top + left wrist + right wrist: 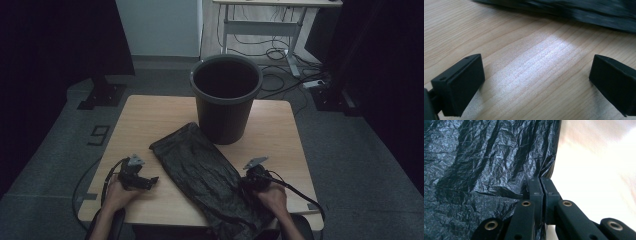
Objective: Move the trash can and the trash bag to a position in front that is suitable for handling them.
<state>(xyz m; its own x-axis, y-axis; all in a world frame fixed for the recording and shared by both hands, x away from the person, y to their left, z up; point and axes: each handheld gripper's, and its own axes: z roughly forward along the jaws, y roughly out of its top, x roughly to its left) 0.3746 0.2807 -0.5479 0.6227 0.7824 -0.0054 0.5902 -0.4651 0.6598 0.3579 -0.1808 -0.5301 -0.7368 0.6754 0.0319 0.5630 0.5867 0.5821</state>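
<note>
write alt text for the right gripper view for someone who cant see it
The right hand-held gripper has its two black jaws pressed together at the edge of a crinkled black plastic bag, apparently pinching it. The bag covers the left of the frame, and the pale wooden table lies bright to the right.

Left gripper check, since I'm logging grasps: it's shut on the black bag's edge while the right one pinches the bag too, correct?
Not quite. The left gripper is open over bare table, the black bag lying apart from it, as the left gripper view shows. The right gripper does pinch the bag's edge.
</note>
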